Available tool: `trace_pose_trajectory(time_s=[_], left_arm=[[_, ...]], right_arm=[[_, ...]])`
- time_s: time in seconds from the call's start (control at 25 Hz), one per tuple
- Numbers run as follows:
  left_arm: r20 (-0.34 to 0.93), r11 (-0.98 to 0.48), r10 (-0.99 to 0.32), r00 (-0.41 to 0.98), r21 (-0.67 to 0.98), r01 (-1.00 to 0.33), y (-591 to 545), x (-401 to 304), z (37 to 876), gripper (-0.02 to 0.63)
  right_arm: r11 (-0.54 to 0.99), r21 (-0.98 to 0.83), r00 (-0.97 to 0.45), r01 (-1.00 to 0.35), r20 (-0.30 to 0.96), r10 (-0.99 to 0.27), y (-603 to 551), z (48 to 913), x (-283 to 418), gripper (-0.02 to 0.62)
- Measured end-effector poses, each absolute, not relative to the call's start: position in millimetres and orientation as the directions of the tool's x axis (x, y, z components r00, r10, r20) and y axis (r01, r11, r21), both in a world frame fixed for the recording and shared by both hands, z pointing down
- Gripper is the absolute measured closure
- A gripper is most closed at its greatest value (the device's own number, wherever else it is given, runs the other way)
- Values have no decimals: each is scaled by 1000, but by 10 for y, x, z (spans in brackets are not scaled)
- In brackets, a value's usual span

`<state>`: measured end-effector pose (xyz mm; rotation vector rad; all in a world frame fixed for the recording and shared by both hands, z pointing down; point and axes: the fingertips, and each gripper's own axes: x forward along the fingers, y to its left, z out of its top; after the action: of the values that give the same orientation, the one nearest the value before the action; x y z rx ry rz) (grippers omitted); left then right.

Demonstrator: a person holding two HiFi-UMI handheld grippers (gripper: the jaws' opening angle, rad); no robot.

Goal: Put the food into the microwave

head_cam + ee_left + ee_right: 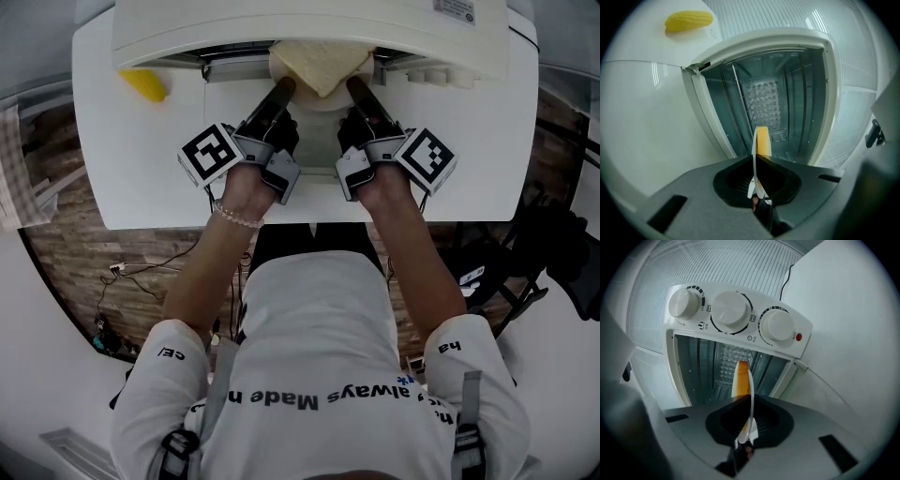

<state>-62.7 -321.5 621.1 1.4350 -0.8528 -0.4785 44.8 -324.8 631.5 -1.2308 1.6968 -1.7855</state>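
Head view steeply down, both gripper views close, facing microwave cavity (773, 108)

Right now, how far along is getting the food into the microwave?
Done: the microwave stands open. In hand: left gripper and right gripper, jaws shut on the plate of bread, hold it at the opening. Left: slide it inside, release.

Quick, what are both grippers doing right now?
Left hand-held gripper: closed on the plate rim, bread on it.
Right hand-held gripper: closed on the same plate's other side.
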Motion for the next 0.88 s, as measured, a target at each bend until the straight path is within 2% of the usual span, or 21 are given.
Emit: trace_pose_trajectory(time_s=[0.44, 0.88], left_arm=[[226, 109, -765, 604, 969, -223, -3410, -672, 6272, 588], [195, 92, -768, 611, 976, -196, -3706, -494, 6284, 586]], right_arm=[[-144, -944, -544, -298, 292, -786, -3278, 6292, 451, 569], [-148, -965, -605, -216, 251, -756, -3229, 6320, 310, 569]])
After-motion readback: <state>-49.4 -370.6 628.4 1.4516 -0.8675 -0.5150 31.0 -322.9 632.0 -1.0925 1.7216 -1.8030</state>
